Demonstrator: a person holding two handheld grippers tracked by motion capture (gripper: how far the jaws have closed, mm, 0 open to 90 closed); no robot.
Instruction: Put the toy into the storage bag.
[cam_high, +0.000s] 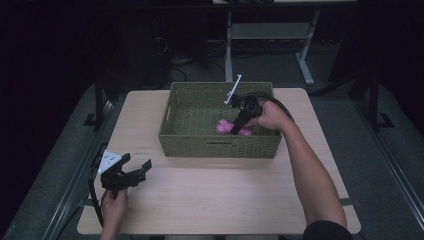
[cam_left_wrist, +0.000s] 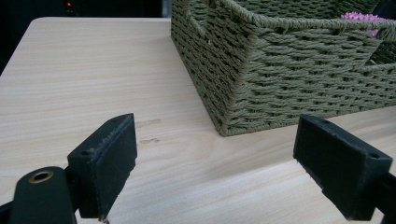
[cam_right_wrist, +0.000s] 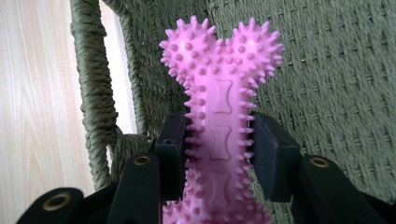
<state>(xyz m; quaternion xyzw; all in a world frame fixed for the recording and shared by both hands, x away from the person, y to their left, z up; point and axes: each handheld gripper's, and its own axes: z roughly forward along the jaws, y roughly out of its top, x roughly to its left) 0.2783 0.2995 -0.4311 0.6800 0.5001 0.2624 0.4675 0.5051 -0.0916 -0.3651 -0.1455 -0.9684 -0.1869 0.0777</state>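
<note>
It looked like a lab or test room set up for recording. A bare pale wooden table (cam_high: 220, 200) stood on grey carpet in a dark room. Behind the table, a metal desk frame (cam_high: 270, 35) rose with loose cables (cam_high: 175, 62) on the floor beside it; dark stands flanked the table.

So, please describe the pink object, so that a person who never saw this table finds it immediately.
Find the green woven basket at the far side of the wooden table. Inside it, near the front wall, the right hand-held gripper is shut on a pink bone-shaped toy. It is the one pink thing there, covered with small rubber spikes.
</note>
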